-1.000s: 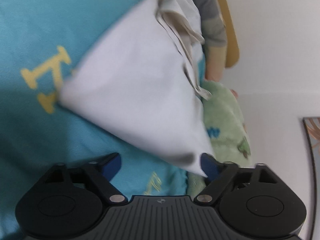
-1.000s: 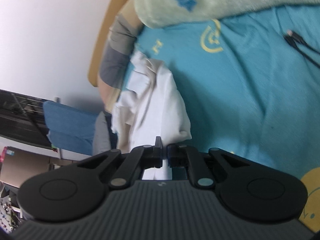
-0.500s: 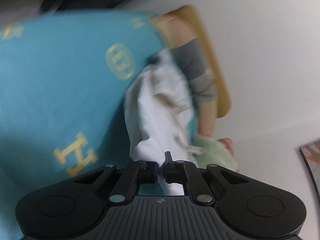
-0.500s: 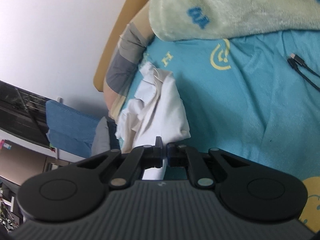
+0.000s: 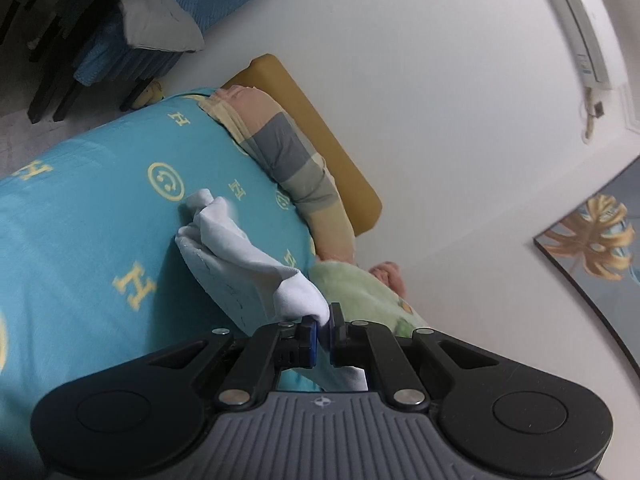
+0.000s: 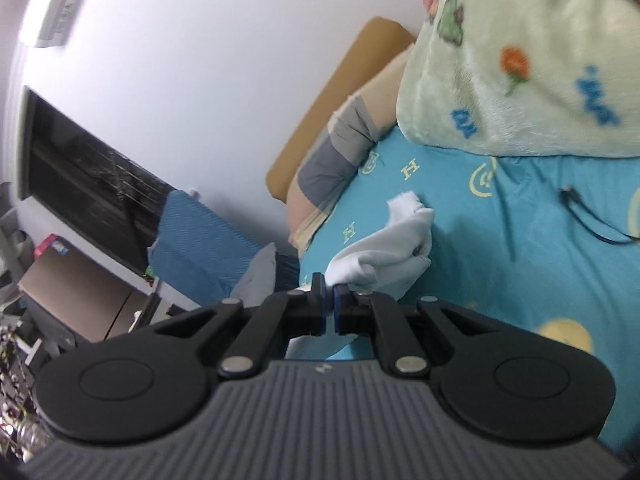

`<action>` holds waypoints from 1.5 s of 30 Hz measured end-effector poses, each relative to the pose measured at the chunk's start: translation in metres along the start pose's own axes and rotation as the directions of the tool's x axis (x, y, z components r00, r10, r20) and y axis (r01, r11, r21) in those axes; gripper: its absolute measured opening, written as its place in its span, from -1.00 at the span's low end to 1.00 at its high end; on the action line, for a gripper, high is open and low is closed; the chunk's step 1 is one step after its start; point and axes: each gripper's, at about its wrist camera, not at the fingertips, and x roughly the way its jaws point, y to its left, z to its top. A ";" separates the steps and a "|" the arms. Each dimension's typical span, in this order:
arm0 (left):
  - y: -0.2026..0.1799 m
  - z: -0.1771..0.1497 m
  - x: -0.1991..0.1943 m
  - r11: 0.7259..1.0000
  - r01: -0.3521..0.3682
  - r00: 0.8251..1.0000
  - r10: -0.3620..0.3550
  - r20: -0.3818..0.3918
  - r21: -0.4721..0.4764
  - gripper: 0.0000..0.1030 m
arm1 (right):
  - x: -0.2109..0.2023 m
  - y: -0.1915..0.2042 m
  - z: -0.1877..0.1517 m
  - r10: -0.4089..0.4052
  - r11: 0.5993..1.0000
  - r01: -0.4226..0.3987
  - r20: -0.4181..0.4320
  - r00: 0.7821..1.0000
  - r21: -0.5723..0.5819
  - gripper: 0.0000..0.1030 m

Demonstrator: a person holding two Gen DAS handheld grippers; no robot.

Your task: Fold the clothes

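Clamped nearest the lens, in the left hand-held gripper (image 5: 324, 336), jaws drawn almost together: a bunched wad of the white garment (image 5: 236, 256). Pinched likewise in the right hand-held gripper (image 6: 330, 308), jaws just as narrow: another gathered part of the same white garment (image 6: 396, 248). Hung from both grips as a twisted, roped bundle, far end resting crumpled on the teal bed sheet (image 5: 80, 240) beside a smiley print; looked neither spread flat nor folded. Judged risky on several counts. Held by wads and not clean corners, so likely caught several layers at once, and likely to give a crooked edge once pulled apart. Held by little cloth in each grip, so liable to slip free under a sharp tug. Twisted along its length, so apt to keep that twist as a crease if laid down as it was. Trailed on the sheet, so prone to drag and rumple it. Crowded just beyond by the green fleece blanket (image 5: 360, 292), a likely snag or overlap when spreading. Lay near the black cable (image 6: 588, 220), which could get swept under the cloth. Bounded farther off by the striped pillow (image 5: 288, 160), leaving scant flat room at that end of the bed.
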 end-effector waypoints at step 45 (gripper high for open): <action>0.019 0.052 0.147 0.887 -0.146 0.972 0.212 -0.106 0.437 0.74 | 0.165 -0.027 0.039 -0.165 0.973 0.131 -0.174 0.971 -0.193 0.64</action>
